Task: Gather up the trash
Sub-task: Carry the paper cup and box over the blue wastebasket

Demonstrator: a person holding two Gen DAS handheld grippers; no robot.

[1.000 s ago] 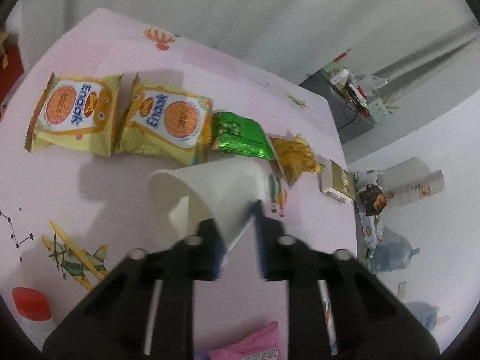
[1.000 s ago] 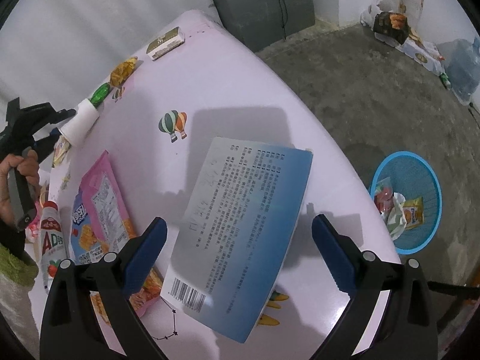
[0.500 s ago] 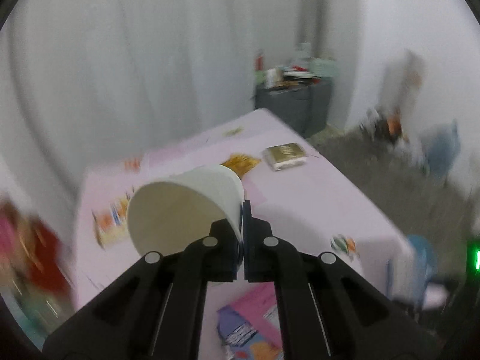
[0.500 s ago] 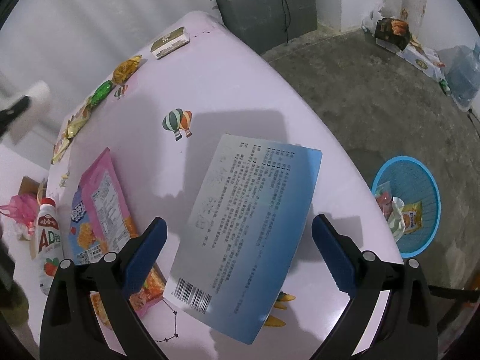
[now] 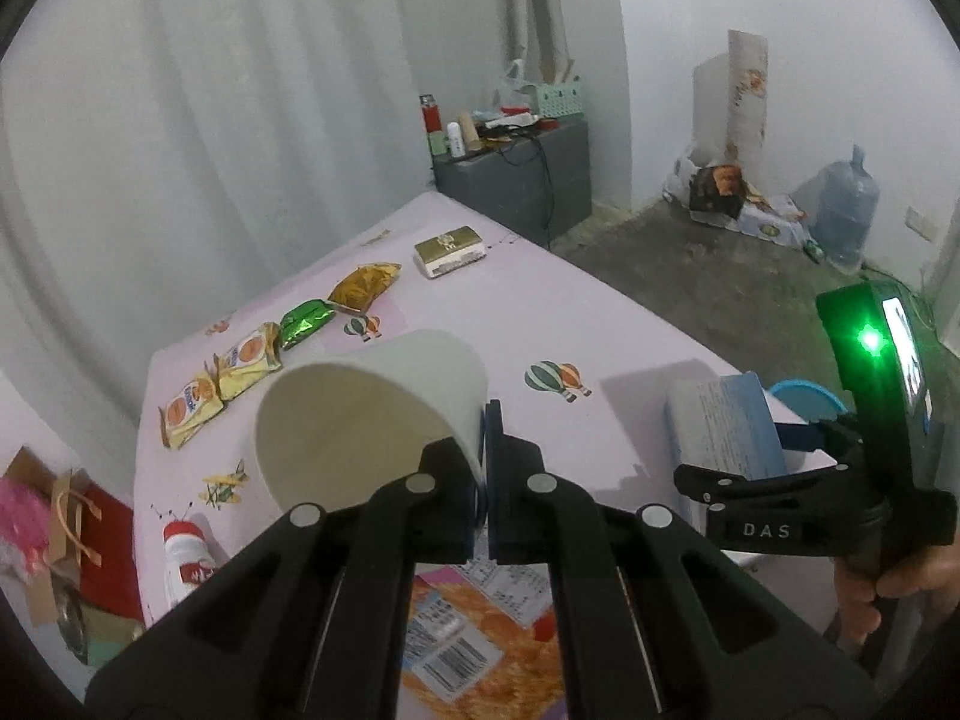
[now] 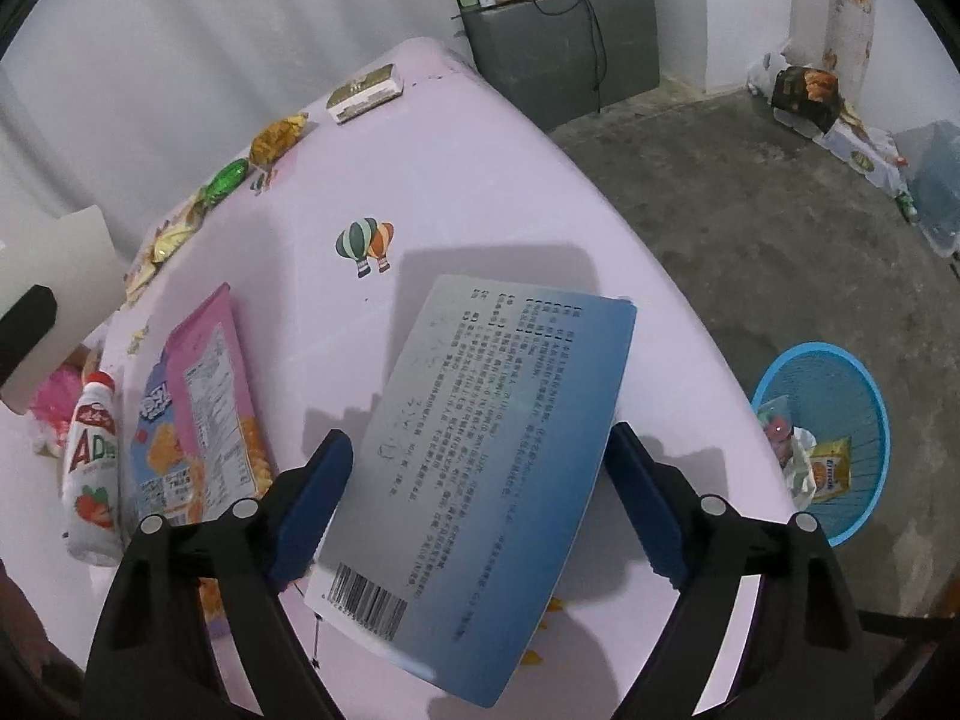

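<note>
Your left hand-held gripper [image 5: 483, 468] pinches the paper cup [image 5: 372, 414] by its rim, lifted clear for carrying; your right hand-held gripper [image 6: 480, 498] clamps the blue box [image 6: 492, 450], with the bin [image 6: 840, 420] at three o'clock.

paper cup [image 5: 384, 414]: matt white paper, smooth wall.
blue box [image 6: 498, 468]: smooth card with a slight sheen.
table cover [image 6: 480, 180]: pink printed cloth, smooth and matt.
green wrapper [image 5: 306, 321]: glossy foil.
basket [image 6: 864, 384]: blue plastic mesh.
floor [image 6: 750, 210]: rough grey concrete.
gripper fingers [image 6: 312, 510]: matt blue pads on black plastic.
</note>
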